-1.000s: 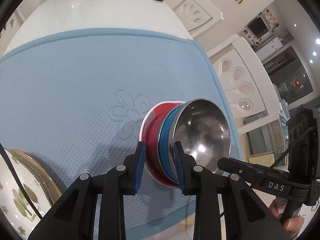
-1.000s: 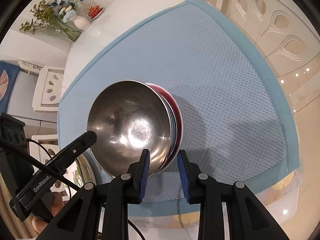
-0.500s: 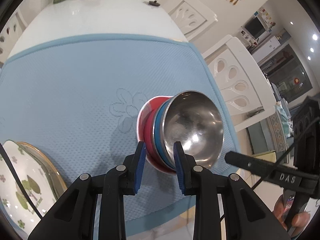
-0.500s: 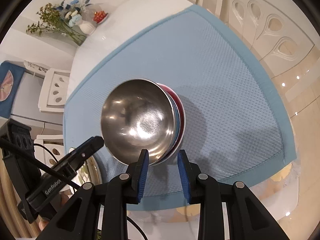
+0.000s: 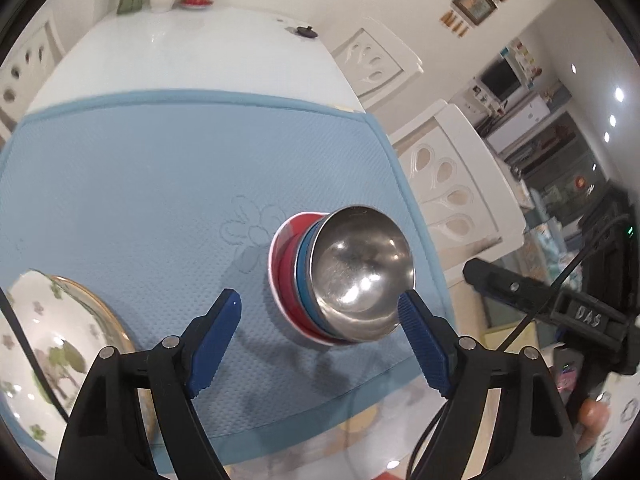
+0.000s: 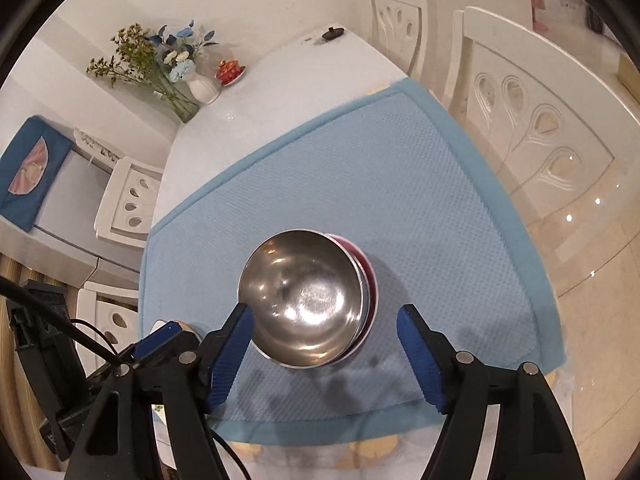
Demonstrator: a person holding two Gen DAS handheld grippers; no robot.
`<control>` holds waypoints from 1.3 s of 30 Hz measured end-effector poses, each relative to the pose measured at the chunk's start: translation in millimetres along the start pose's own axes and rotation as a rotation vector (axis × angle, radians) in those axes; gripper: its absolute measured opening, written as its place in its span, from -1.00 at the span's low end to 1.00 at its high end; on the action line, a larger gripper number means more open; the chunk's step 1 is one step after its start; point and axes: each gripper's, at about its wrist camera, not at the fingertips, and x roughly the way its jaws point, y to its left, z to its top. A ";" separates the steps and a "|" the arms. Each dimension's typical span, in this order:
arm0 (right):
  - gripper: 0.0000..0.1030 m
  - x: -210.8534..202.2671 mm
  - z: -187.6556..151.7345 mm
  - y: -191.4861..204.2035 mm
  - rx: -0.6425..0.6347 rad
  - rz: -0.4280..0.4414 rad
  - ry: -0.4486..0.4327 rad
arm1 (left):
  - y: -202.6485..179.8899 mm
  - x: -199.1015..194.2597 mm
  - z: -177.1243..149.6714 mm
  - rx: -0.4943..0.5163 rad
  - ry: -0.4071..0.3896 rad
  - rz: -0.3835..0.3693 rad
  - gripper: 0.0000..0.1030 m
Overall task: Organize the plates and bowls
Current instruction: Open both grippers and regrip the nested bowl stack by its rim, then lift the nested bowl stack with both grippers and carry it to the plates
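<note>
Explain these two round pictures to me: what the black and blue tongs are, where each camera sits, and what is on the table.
No robot here: a person holds one set of two-finger tongs in each hand, and a fisheye camera on each looks along its fingers.

One picture is from the left tongs, the other from the right tongs. Both sets have just been opening and now stand open, holding nothing.

On the light blue textured mat sits a stack of bowls: a shiny steel bowl nested in a blue bowl, inside a red bowl. At the left view's edge lies a white plate with green flowers. A vase of flowers stands at the table's far end.
</note>
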 end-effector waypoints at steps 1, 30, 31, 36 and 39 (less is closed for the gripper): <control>0.40 2.4 2.1 -2.5 -0.002 0.003 0.006 | 3.3 4.5 1.7 -0.022 0.010 -0.022 0.55; 0.09 152.6 19.1 -57.5 0.040 0.262 0.329 | 49.1 123.6 0.3 -0.318 0.147 -0.095 -0.12; 0.04 153.1 18.5 -56.1 0.043 0.276 0.329 | 46.9 123.1 0.6 -0.308 0.137 -0.085 -0.13; 0.00 146.7 17.3 -41.5 -0.052 0.232 0.299 | 36.9 119.7 1.1 -0.270 0.109 -0.036 -0.14; 0.00 144.6 15.8 -31.7 -0.109 0.195 0.287 | 31.9 118.5 1.7 -0.255 0.098 -0.007 -0.14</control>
